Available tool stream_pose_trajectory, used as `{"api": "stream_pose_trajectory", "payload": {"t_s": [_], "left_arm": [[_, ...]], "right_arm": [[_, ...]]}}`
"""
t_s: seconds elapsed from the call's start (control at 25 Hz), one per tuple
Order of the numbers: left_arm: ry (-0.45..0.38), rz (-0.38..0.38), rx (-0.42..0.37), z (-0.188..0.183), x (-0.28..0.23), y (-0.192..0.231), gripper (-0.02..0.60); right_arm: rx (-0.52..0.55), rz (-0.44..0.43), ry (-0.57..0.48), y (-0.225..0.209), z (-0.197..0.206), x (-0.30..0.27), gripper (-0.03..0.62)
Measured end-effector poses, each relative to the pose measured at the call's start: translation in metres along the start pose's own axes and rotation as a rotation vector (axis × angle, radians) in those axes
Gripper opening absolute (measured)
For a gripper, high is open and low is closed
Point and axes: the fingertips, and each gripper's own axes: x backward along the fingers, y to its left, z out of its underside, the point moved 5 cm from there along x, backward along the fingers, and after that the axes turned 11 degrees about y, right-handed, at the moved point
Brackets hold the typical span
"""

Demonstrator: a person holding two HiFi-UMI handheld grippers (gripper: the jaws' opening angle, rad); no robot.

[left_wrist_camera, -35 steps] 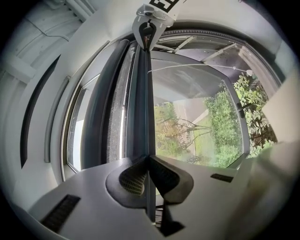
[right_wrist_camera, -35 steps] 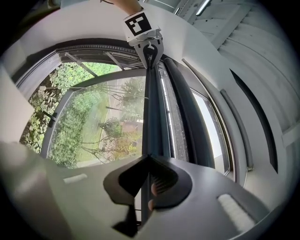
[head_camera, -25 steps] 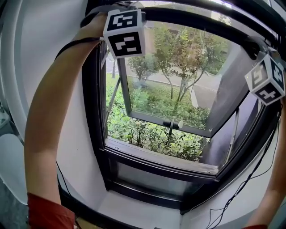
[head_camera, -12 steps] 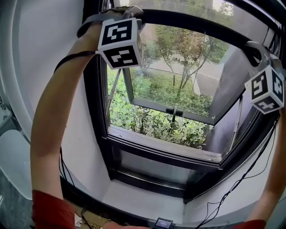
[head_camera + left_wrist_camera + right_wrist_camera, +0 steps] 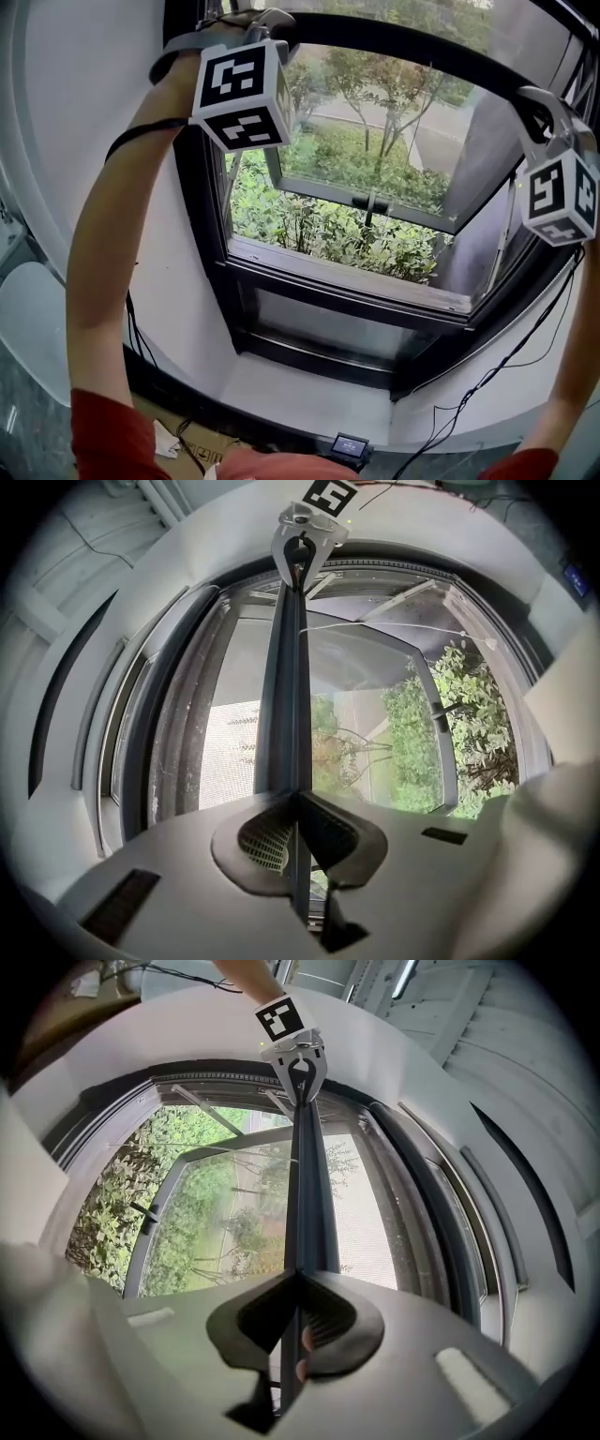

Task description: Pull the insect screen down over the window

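While left tongs (image 5: 298,797) and right tongs (image 5: 298,1275) grip, screen bar (image 5: 394,39) dropped

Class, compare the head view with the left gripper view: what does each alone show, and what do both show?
Head view only: the person's left arm, the white ledge under the window and a small device at the bottom. Left gripper view only: the left gripper clamped on the screen's dark bar, with mesh beside it. Both: the open window and green bushes outside.
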Motion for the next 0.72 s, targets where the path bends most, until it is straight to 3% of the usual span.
{"api": "stream_pose_trajectory", "payload": {"t_s": [0.72], "left_arm": [[-0.006, 0.033, 0.002, 0.006, 0.023, -0.071, 0.025]], "right_arm": [[-0.010, -0.054, -0.015, 0.072, -0.001, 0.024, 0.029]]}}
